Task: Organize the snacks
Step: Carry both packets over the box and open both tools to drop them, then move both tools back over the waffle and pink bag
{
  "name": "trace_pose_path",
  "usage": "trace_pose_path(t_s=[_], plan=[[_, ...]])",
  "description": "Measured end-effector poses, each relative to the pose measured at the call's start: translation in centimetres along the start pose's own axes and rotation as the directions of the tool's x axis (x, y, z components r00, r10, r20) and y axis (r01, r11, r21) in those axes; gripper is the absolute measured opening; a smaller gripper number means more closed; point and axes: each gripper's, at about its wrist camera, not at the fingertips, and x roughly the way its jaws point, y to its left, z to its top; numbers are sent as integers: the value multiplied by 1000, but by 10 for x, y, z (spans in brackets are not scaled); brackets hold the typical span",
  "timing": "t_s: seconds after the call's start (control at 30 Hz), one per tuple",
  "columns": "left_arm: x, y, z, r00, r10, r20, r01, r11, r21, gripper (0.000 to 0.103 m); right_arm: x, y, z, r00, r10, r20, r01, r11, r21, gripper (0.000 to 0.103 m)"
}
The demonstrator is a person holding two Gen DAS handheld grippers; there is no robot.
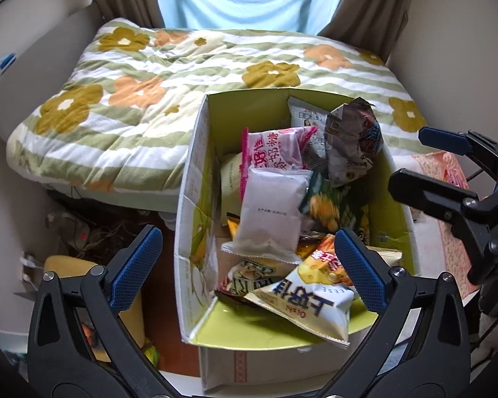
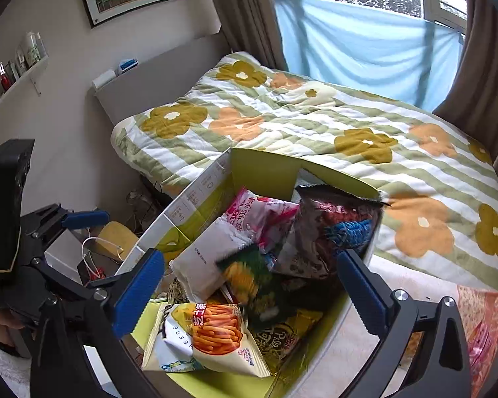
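Observation:
An open cardboard box [image 1: 196, 179] with a green inside holds several snack packets: a white packet [image 1: 270, 212], a pink one [image 1: 275, 146], a grey foil bag [image 1: 352, 142] and a yellow cheese-stick bag [image 1: 315, 295]. My left gripper [image 1: 249, 268] is open and empty above the box's near end. My right gripper [image 2: 252, 293] is open and empty over the same box [image 2: 189, 195], above the cheese-stick bag [image 2: 215, 335] and a blurred green packet [image 2: 249, 275]. The right gripper also shows in the left wrist view [image 1: 425, 162].
The box stands beside a bed with a flowered quilt [image 1: 132, 93]. Cables and a yellow object [image 1: 69, 265] lie on the floor to the left. A pink patterned cloth [image 2: 481, 318] lies right of the box. A shelf with bottles [image 2: 13, 69] is on the wall.

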Motion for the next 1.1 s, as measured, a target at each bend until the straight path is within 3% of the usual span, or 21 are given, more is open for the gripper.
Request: trace_pose_path(t_s=[0.33, 0.53, 0.73, 0.97, 1.1], plan=[[-6, -36, 10, 995, -88, 44, 84, 991, 100, 103, -53, -22, -13, 988, -145, 47, 141, 987, 78, 103], [-8, -83, 22, 982, -186, 46, 173, 964, 200, 103, -97, -49, -41, 953, -297, 60, 283, 942, 181, 103], [-13, -136, 29, 967, -249, 45, 229, 936, 269, 103, -135, -92, -72, 905, -422, 40, 393, 871, 294, 103], [-6, -205, 34, 959, -282, 16, 264, 914, 308, 103, -164, -156, -108, 880, -475, -1, 437, 810, 391, 103], [13, -251, 34, 960, -274, -55, 277, 912, 303, 103, -164, -192, -128, 881, -471, -37, 443, 796, 412, 103]])
